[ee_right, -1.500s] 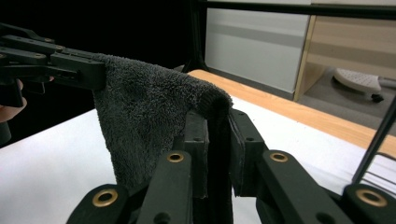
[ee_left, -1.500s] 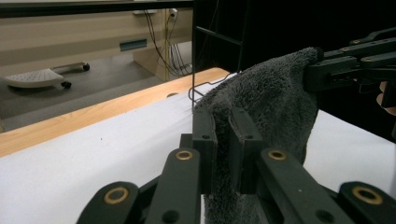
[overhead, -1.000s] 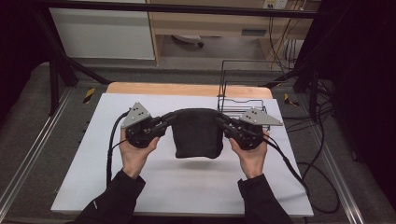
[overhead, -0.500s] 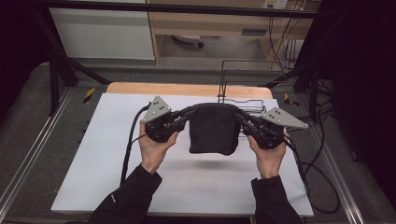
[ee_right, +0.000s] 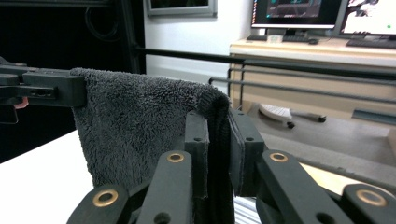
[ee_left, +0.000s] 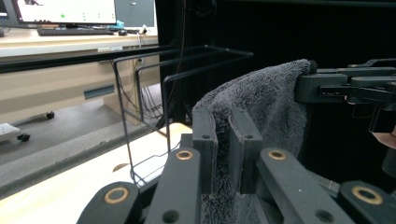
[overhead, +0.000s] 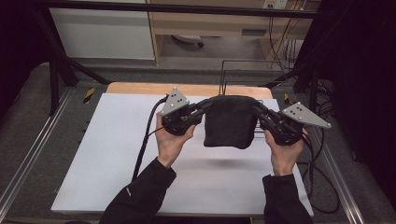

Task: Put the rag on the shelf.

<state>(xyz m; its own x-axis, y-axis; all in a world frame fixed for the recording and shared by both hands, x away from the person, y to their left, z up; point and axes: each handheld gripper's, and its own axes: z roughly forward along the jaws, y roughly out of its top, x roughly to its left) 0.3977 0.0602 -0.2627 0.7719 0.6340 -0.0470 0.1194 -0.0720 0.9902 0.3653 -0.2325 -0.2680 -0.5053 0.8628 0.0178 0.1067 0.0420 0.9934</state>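
Dark grey fluffy terry towel (overhead: pixel 229 122): soft, light, limp. Your left gripper (overhead: pixel 204 105) and right gripper (overhead: pixel 256 106) each clamp a top corner; grip there.

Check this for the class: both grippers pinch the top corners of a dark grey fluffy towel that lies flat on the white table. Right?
Not quite. The dark grey fluffy towel hangs in the air above the white table, as the high view shows by its shadow below. The left gripper and right gripper do pinch its top corners.

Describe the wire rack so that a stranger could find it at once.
Start from the white table and go to its far right corner, behind the dark towel. There stands the wire rack, thin black rods bent into open frames, the only bare wire thing there.
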